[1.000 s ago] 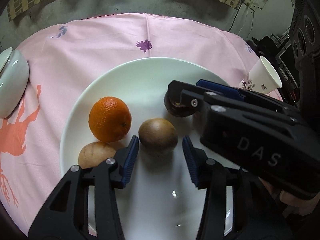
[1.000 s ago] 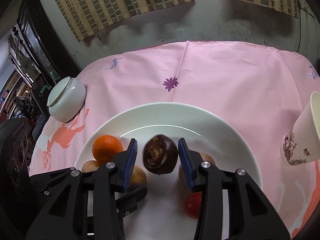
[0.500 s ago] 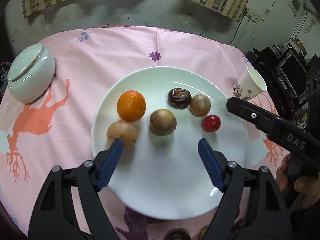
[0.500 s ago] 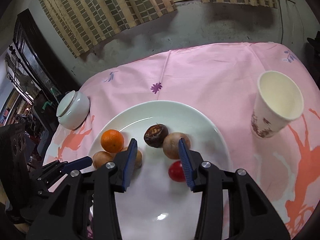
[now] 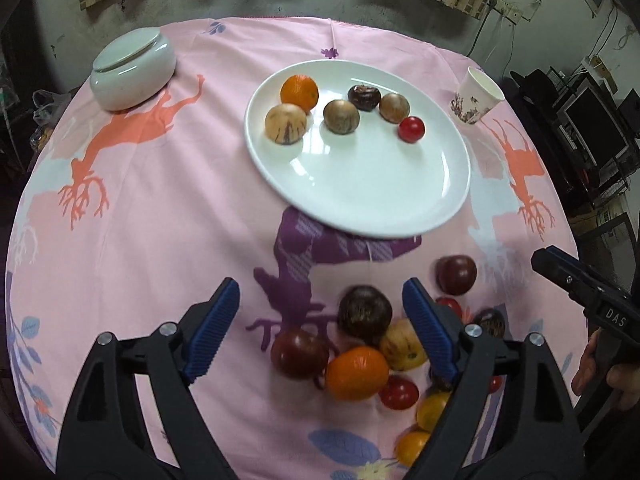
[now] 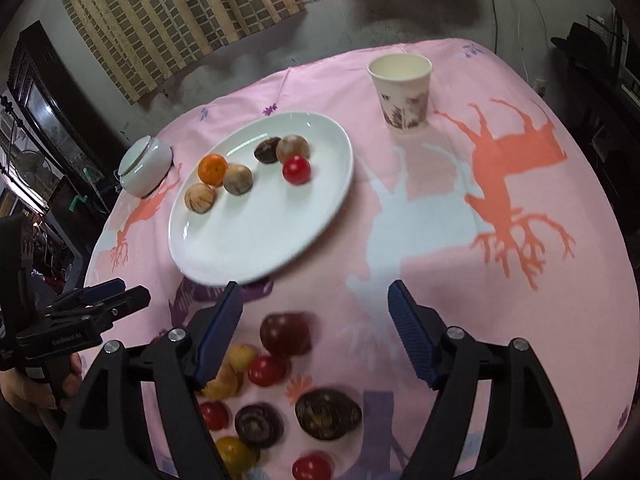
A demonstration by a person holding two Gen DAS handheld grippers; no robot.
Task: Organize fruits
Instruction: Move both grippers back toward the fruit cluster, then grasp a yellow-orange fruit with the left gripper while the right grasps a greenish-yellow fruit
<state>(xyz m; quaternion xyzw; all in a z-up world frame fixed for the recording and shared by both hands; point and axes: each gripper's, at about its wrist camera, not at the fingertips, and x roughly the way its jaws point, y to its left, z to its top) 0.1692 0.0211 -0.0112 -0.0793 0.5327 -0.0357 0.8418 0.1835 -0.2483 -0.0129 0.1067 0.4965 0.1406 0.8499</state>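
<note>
A white plate point(image 5: 360, 200) point(image 6: 256, 240) on the pink cloth holds several fruits: an orange point(image 5: 299, 89), brown and tan round fruits, a dark mangosteen point(image 5: 363, 97) and a small red tomato point(image 5: 411, 129). A loose pile of fruit lies near me: an orange point(image 5: 357, 372), dark plums point(image 5: 364, 314), red and yellow tomatoes. My left gripper point(image 5: 320, 328) is open and empty above the pile. My right gripper point(image 6: 314, 332) is open and empty over a dark plum point(image 6: 285, 334). It also shows in the left wrist view point(image 5: 584, 292).
A white lidded bowl point(image 5: 132, 68) point(image 6: 145, 166) stands at the far left. A paper cup point(image 5: 476, 96) point(image 6: 402, 94) stands at the far right of the plate. Walls and dark furniture ring the round table.
Both grippers have pulled back and up from the plate toward me. The right one let go of the mangosteen, which lies on the plate. The loose fruit pile has come into view.
</note>
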